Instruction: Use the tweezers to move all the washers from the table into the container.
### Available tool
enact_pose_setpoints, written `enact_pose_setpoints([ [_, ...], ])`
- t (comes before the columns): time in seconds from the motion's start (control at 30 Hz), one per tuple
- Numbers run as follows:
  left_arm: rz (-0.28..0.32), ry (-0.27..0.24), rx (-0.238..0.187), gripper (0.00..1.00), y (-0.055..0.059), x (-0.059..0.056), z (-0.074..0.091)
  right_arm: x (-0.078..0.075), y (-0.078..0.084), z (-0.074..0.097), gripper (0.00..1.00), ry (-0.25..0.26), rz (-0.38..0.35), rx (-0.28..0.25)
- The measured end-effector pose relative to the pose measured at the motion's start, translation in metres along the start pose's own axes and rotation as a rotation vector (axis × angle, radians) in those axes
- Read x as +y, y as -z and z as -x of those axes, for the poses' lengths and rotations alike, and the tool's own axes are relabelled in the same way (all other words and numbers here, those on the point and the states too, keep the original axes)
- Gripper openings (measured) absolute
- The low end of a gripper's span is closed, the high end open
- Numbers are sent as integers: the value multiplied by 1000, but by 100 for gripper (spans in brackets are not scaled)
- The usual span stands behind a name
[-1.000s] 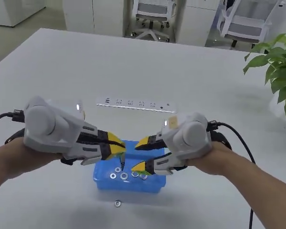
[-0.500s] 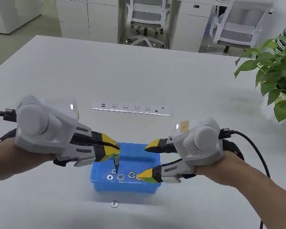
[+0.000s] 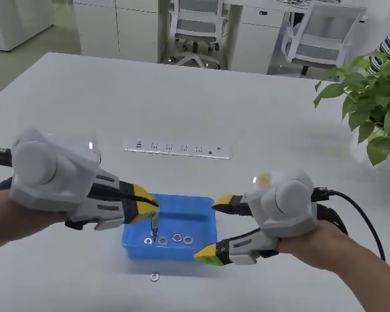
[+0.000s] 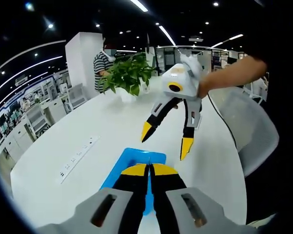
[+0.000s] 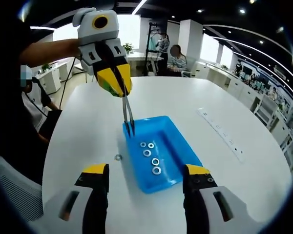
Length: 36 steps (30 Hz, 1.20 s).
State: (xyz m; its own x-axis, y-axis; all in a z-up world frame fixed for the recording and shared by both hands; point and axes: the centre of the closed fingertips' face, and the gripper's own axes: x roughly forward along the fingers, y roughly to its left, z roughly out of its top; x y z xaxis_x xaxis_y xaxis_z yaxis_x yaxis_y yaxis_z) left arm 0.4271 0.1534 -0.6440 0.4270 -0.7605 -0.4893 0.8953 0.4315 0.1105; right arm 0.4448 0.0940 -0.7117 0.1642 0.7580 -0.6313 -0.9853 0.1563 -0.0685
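Over the container, tweezers up and one washer left outside.
Head view: the left claw [image 3: 145, 205] was clenched on the tweezers [image 3: 154, 227], tips pointing down over a corner of the blue container [image 3: 196, 208], which held four washers [image 3: 177, 238]. A loose washer [image 3: 155, 277] lay on the table [image 3: 247, 130] just in front of it. The right claw [image 3: 214, 229] hung released, empty. Left gripper view: jaws pressed together above the container [image 4: 129, 161]. Right gripper view: the loose washer [image 5: 118, 157] sat just beside the container's long wall. My judgement: lift clear, descend steeply, and pinch the washer's rim rather than its flat.
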Motion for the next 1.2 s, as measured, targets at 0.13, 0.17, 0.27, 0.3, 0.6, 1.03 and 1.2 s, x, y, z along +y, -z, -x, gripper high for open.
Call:
enact_pose_setpoints([
  [0.13, 5, 7, 3, 5, 0, -4, 2, 4, 4, 3, 69, 5, -21, 1],
  [0.17, 4, 11, 3, 5, -1, -6, 3, 5, 5, 4, 70, 5, -26, 0],
  [0.27, 5, 23, 5, 5, -1, -10, 3, 10, 6, 7, 73, 8, -41, -9],
  [0.3, 5, 26, 5, 5, 0, -12, 3, 11, 7, 7, 75, 9, -44, -11],
  [0.6, 8, 45, 5, 5, 5, -23, 2, 22, 8, 6, 86, 8, -68, -27],
  [1.03, 10, 71, 8, 6, 16, -35, -8, 32, 13, 5, 100, 10, -95, -44],
  [1.2, 11, 77, 11, 6, 20, -36, -10, 35, 14, 6, 100, 11, -97, -59],
])
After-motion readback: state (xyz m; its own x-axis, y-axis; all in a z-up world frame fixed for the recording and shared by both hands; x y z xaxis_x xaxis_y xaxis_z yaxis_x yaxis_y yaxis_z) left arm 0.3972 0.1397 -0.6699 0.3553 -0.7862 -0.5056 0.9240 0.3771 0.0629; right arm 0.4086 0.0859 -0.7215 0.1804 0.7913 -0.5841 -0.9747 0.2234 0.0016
